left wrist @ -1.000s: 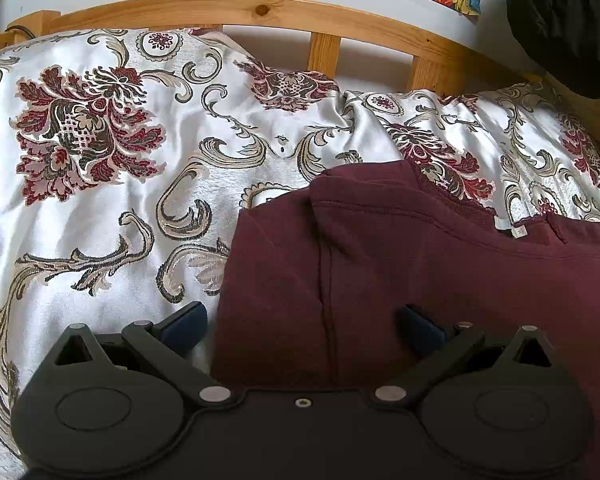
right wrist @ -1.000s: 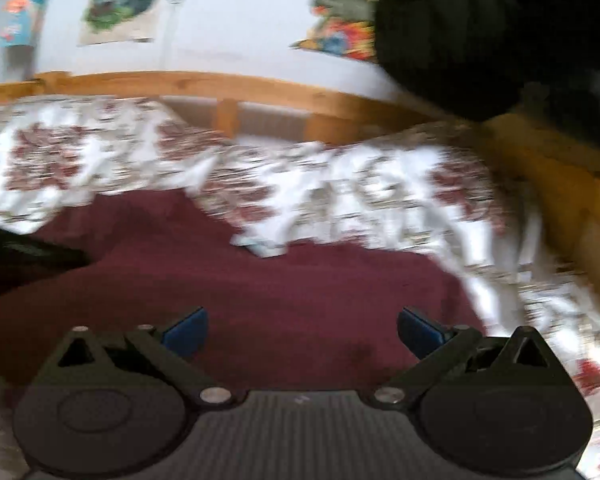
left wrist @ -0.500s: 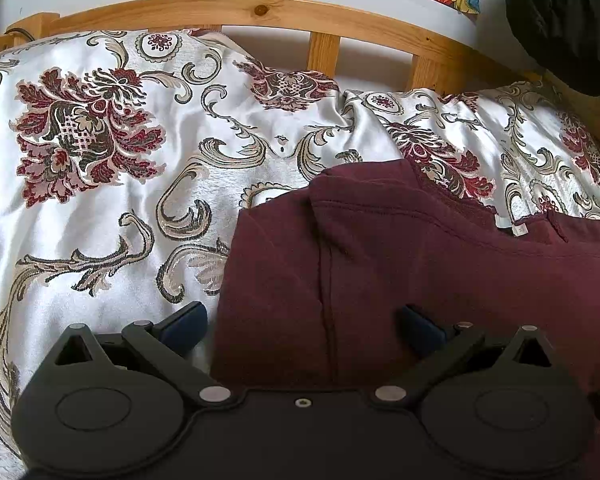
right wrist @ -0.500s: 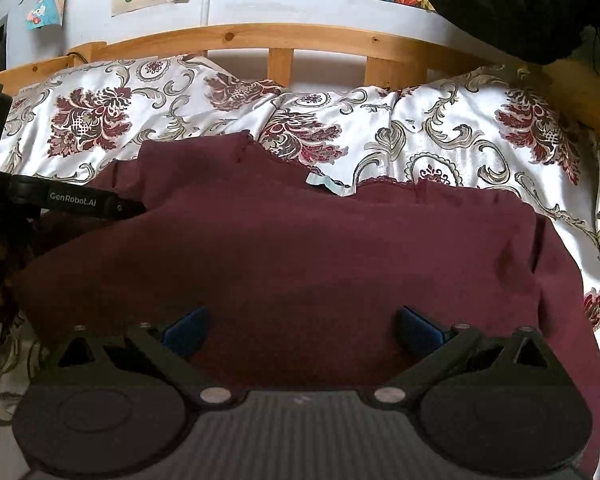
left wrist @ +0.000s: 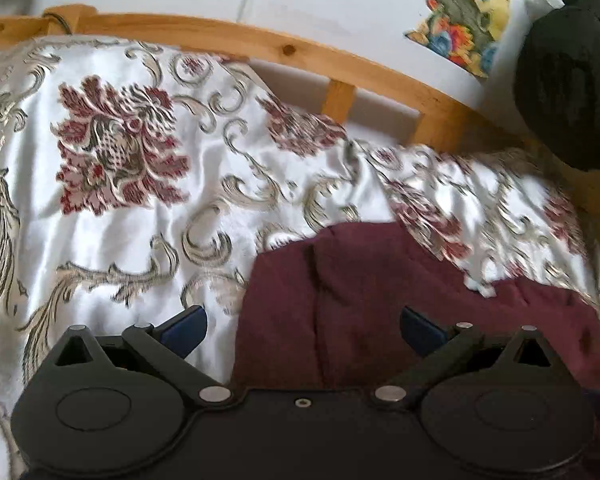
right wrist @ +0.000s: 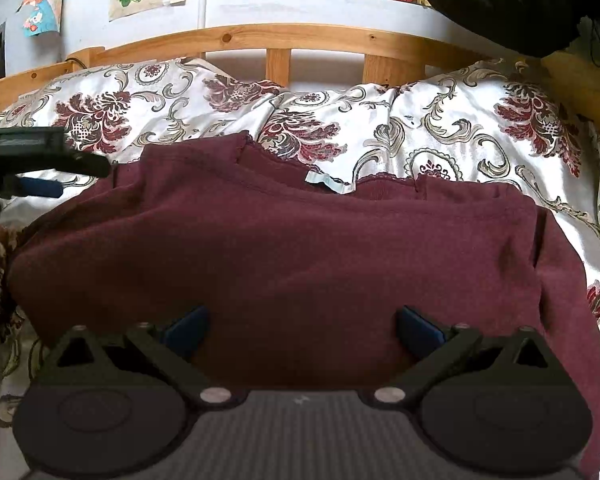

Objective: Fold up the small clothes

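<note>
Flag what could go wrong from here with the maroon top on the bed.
1. Both the left gripper and the right gripper are open and hold nothing, so a hasty pinch on the maroon top might catch only one layer.
2. The bedspread under it looks glossy and wrinkled; the folded cloth may slide or bunch.
3. The left view is blurred, so its aim at the top's left edge may be off.

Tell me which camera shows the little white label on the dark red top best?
The right wrist view. There the small pale label sits sharp at the neckline of the dark red knit top, which lies spread on the flowery satin bedcover. The left wrist view is blurred: the label is only a tiny pale smudge at the top's edge.
</note>
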### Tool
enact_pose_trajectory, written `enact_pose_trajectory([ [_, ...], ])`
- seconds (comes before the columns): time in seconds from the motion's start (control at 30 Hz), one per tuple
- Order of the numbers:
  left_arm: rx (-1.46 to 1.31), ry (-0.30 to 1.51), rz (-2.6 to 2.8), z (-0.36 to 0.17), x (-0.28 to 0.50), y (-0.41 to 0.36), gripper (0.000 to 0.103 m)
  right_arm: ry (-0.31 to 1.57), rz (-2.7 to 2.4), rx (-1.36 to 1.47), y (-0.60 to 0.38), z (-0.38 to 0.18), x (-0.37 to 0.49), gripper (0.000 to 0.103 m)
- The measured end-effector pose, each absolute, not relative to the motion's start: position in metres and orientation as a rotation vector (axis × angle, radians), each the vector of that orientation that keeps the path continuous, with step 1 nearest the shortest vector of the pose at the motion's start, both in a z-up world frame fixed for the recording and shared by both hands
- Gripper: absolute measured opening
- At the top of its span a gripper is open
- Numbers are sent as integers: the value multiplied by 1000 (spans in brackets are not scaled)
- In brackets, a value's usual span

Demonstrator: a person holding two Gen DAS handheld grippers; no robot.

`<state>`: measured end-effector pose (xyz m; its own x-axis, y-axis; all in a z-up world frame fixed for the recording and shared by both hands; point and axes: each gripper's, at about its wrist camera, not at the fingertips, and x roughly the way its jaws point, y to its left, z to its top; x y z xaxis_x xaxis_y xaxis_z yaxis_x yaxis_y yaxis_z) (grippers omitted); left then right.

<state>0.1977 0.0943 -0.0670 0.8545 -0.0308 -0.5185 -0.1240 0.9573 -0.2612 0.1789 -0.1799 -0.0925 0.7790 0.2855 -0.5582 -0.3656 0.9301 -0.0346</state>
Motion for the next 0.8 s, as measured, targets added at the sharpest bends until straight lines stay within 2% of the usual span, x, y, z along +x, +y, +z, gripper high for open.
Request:
enact_pose_trajectory([
  [0.33, -295, 632, 9, -94, 159, 94, 102, 578, 354, -142, -180, -93, 179, 103],
  [0.8, -232, 662, 11, -96, 166, 89, 102, 577, 362, -133, -182, -91, 179, 103],
])
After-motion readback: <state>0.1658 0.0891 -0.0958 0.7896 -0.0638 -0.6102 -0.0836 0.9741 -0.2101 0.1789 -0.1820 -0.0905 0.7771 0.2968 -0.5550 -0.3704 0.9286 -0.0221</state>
